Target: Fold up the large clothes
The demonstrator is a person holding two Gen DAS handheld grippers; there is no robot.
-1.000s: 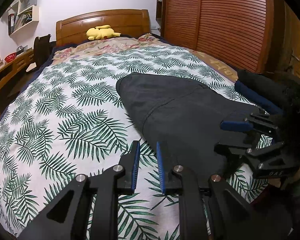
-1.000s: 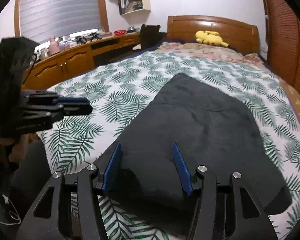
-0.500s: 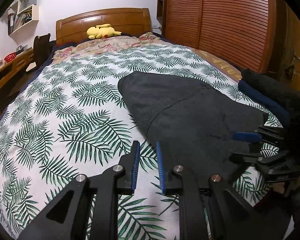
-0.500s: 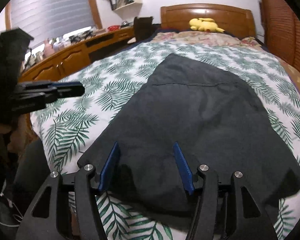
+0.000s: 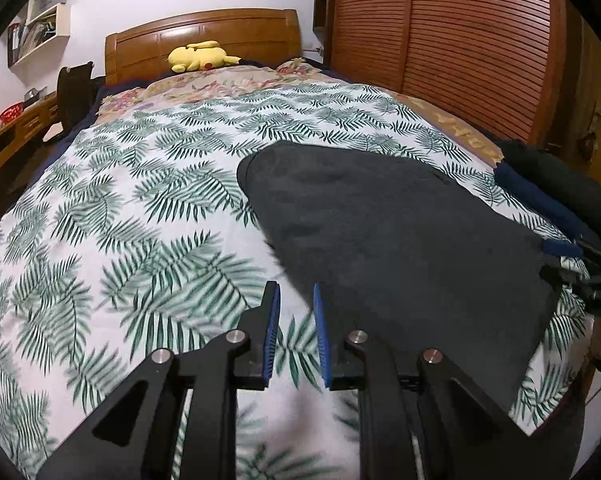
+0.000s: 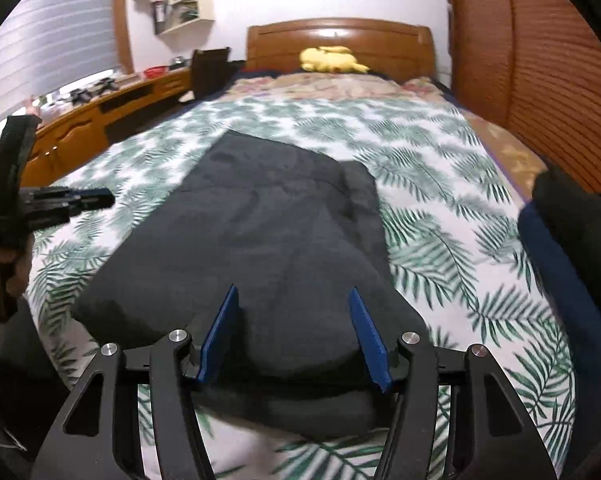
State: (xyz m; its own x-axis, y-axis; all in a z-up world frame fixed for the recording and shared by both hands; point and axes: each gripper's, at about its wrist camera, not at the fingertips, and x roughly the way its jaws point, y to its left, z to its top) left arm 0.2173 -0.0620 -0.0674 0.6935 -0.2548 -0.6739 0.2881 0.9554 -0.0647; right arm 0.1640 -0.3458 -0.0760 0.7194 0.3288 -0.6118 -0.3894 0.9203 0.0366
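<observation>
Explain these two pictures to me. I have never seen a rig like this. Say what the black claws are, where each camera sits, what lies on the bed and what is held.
There is no robot: a person holds a two-finger gripper in each hand, each carrying a camera looking along its fingers. One view shows the left gripper, jaws narrowly apart over the leaf-print bedspread, holding nothing. The other shows the right gripper, whose jaws have just been opening, above the dark garment lying flat, not clamped on it. Folded dark clothes sit at the bed's edge; a yellow plush toy lies by the headboard.

Dark grey garment [image 6: 276, 240]: matt, soft fleecy cloth. Bedspread [image 5: 112, 216]: smooth printed cloth. Headboard [image 5: 204, 36]: glossy varnished wood. Wardrobe doors [image 5: 452, 40]: slatted wood. Yellow toy [image 5: 198, 56]: plush. Gripper pads [image 6: 366, 336]: ribbed blue.
</observation>
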